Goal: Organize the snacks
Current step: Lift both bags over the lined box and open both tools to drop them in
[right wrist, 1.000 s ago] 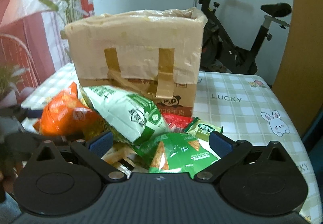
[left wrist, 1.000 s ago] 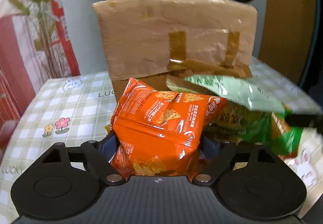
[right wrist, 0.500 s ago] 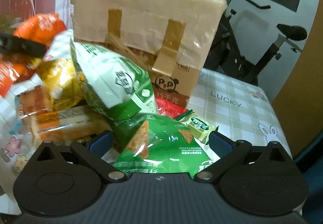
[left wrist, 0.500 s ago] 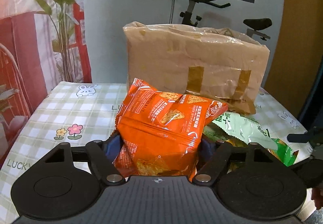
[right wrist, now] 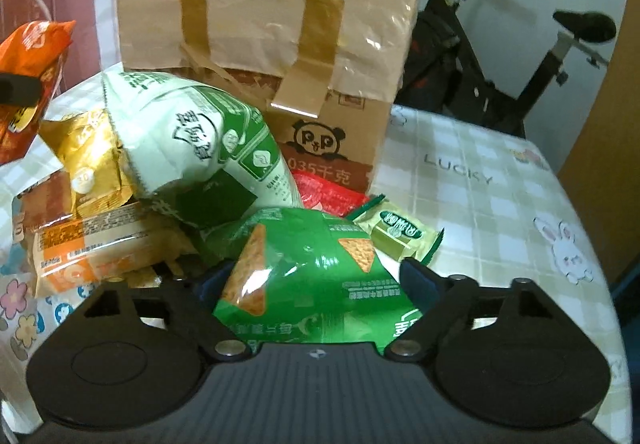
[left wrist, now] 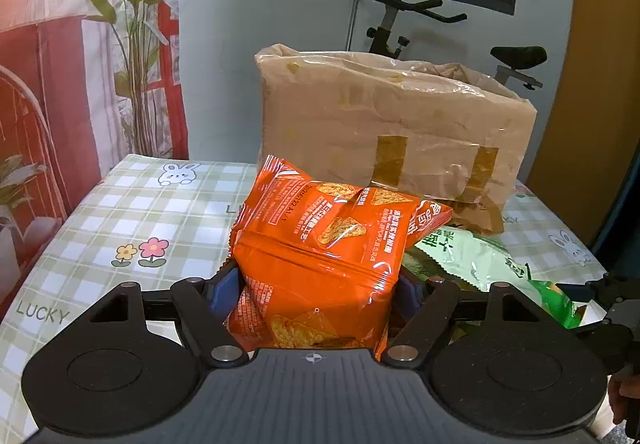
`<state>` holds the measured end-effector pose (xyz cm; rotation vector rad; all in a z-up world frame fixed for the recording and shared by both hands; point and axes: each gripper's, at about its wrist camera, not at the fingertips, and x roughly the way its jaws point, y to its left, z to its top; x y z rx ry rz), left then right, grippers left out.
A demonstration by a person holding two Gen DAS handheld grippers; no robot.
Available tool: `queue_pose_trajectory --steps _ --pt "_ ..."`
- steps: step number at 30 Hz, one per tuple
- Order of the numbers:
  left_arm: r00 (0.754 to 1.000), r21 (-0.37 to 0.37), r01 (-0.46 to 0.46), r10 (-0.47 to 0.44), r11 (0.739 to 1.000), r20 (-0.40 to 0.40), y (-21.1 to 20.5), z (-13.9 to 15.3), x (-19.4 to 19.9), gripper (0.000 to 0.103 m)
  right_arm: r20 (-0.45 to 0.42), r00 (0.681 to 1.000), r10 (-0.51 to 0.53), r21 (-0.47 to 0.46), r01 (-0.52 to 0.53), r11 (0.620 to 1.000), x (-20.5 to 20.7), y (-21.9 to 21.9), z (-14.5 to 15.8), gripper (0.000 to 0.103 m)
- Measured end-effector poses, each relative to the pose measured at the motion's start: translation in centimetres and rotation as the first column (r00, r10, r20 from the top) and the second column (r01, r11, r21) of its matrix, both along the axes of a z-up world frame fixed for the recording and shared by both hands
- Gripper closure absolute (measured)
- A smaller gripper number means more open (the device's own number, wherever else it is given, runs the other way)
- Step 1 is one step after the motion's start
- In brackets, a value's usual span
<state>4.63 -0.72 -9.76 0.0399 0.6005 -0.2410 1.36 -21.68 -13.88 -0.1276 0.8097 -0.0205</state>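
1. Checked tablecloth with rabbits, flowers and "LUCKY" print covers the table; an exercise bike stands behind by a pale wall, a red-and-white curtain with a plant to the left.
2. Cardboard box, wrapped in plastic and taped with brown strips, stands upright at mid-table; its top looks open.
3. Left gripper: clenched on the orange chip bag, blue pads pressing both sides. Bag is held upright, clear of the cloth, in front of the box's left half.
4. Right gripper: jaws fairly wide, the green chip bag lying between the pads. Whether the pads actually grip it, cannot tell; the left one is hidden behind the bag.
5. Snack pile in front of the box, from the right wrist view: pale green bag leaning on a gold packet, orange-and-cream wrapped pack below, red packet against the box foot, small green sachet just beside the green chip bag.
6. Against half a second ago: left view sits higher and further back, the box lower in frame and its open top showing; orange bag unchanged in the clamp. Right view has closed in on the pile; the green chip bag lies deeper between the fingers.
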Motion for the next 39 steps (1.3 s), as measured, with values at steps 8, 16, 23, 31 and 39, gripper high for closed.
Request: queue_pose_trajectory --steps 8,16,23,31,39 --pt "1.0 -0.007 -0.02 0.02 1.0 0.004 0.1 0.6 -0.5 0.026 0.042 0.999 -0.03 0.021 0.029 0.999 -2.2 -0.9 1.7 0.026" --pt "0.999 -0.033 -0.05 0.05 0.998 0.013 0.5 1.5 -0.4 0.026 0.097 0.98 -0.173 0.164 0.156 0.974 -4.1 -4.0 4.1 0.028" --pt "0.997 -0.035 -0.056 0.057 0.998 0.043 0.6 2.9 -0.1 0.026 0.183 0.964 -0.192 0.177 0.16 0.971 -4.2 -4.5 6.9 0.028" --pt "0.996 -0.036 -0.046 0.049 0.998 0.071 0.7 5.0 0.6 0.026 0.267 0.947 -0.178 0.154 0.14 0.978 -3.7 -4.2 9.4 0.029" --pt "0.99 -0.06 -0.002 0.01 0.998 0.139 -0.1 8.8 2.8 0.026 0.356 0.927 -0.115 0.131 0.072 0.989 -2.3 -3.7 13.6 0.029"
